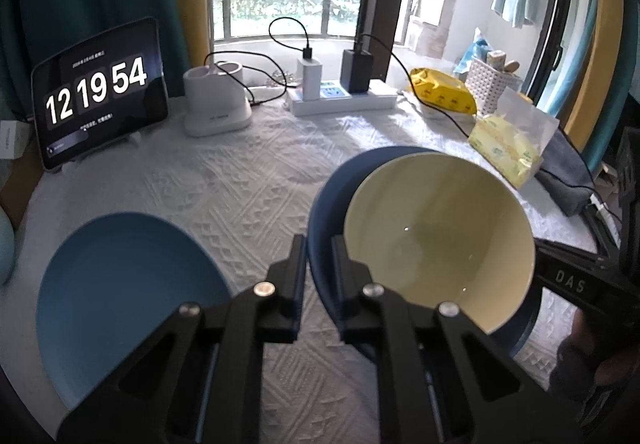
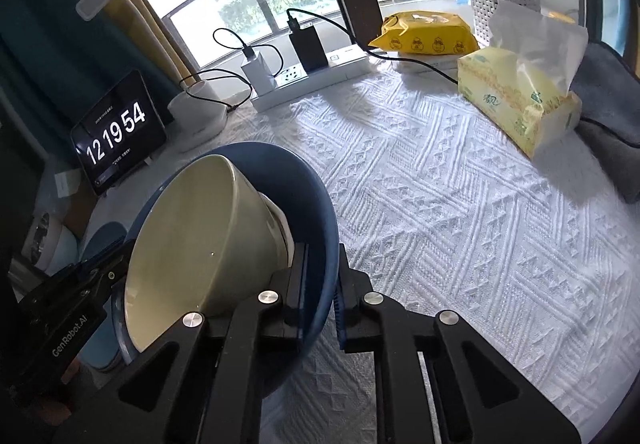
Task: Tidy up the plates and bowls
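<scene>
Gripping the dark blue bowl (image 1: 326, 211) by its rim from opposite sides, both grippers hold it tilted above the tablecloth (image 1: 240, 179). The left gripper (image 1: 318, 264) has one finger outside the rim and one inside; the right gripper (image 2: 322, 272) clamps the opposite edge likewise. Nested inside the blue bowl, a cream bowl (image 1: 436, 240) leans on its side, its mouth toward the left camera and its foot against the blue wall beside the right gripper's inner finger. Left of the left gripper, a blue plate (image 1: 124, 296) lies flat on the cloth, apart from the bowls. Farther back stand a tissue box (image 2: 516, 95), a yellow wipes pack (image 2: 424, 33), a power strip (image 1: 344, 99) and a clock display (image 1: 100, 91) before the window.
</scene>
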